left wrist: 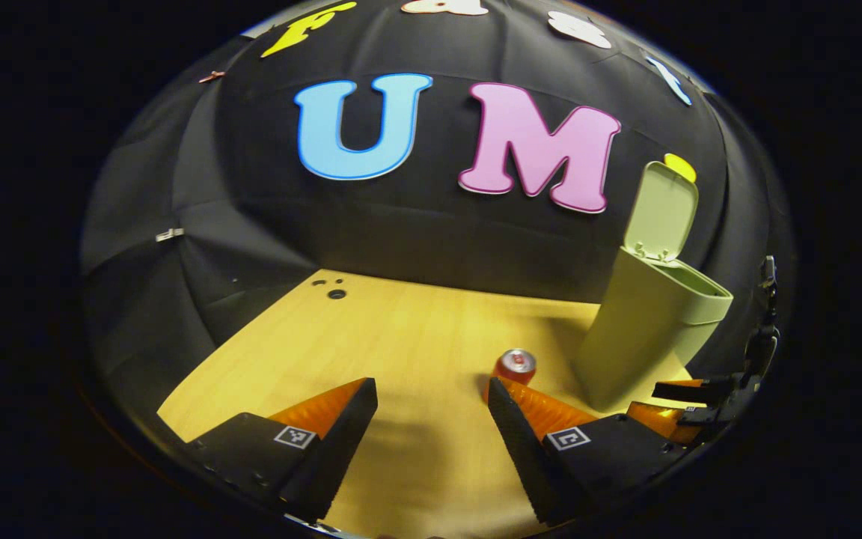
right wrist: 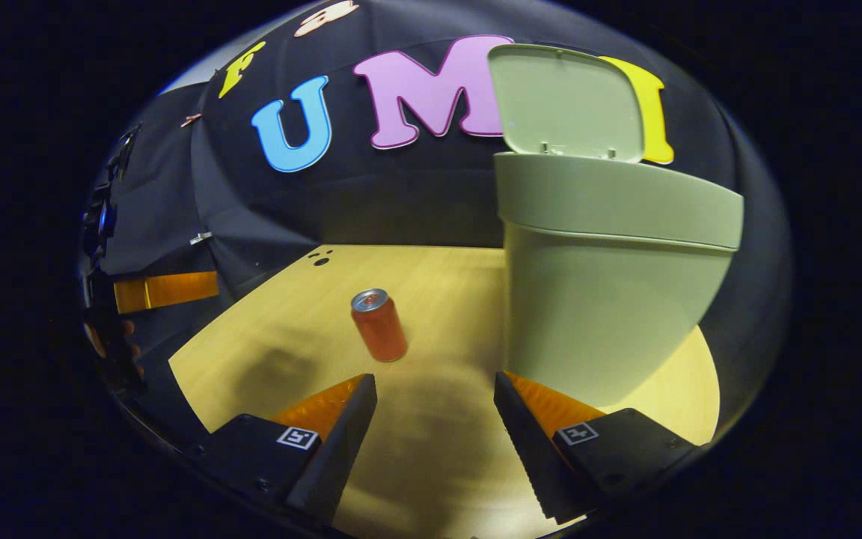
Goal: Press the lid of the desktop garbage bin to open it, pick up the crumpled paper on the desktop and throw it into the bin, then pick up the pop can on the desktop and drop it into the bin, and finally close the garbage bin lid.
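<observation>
The left gripper [left wrist: 431, 419], jaws spread and empty, sat just short of the upright pop can [left wrist: 515, 364] ahead and right, the open bin [left wrist: 648, 329] beyond, while the right gripper [right wrist: 435, 419], also spread empty, stood farther off.

The right gripper [right wrist: 435, 393] hangs with fingers spread and empty over the wooden desktop [right wrist: 289, 352], the upright pop can [right wrist: 379, 326] ahead, beside the garbage bin [right wrist: 603, 299] with raised lid [right wrist: 566, 101].
</observation>
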A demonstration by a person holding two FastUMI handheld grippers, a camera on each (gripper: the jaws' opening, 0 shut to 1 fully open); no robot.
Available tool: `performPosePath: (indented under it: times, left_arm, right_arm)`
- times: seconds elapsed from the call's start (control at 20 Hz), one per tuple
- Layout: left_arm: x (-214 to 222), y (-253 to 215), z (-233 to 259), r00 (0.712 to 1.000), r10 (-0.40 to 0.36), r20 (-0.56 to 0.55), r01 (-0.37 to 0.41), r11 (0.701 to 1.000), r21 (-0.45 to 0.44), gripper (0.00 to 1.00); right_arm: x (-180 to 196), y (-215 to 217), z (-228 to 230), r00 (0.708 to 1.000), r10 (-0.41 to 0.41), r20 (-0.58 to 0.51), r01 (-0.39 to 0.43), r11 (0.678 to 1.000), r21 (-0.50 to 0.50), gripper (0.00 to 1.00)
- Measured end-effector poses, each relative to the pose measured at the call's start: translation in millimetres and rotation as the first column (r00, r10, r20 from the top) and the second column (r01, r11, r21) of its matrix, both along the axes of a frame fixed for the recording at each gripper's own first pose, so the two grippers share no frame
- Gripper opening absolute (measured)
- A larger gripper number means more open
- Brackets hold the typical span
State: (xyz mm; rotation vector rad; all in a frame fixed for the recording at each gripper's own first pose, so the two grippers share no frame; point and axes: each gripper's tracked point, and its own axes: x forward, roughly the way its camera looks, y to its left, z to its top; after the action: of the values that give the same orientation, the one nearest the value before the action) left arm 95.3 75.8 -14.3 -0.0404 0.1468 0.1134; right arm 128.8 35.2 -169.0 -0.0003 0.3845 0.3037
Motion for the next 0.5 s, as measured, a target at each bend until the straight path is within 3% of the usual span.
performPosePath:
  times: [0.5]
  left_arm:
    - [-32,63,-18,0.985,0.168,-0.044,-0.170,0.983,-0.065,0.96]
  right_arm:
    - [58,57,-24,0.995,0.099,0.027,-0.097,0.992,-0.077,0.99]
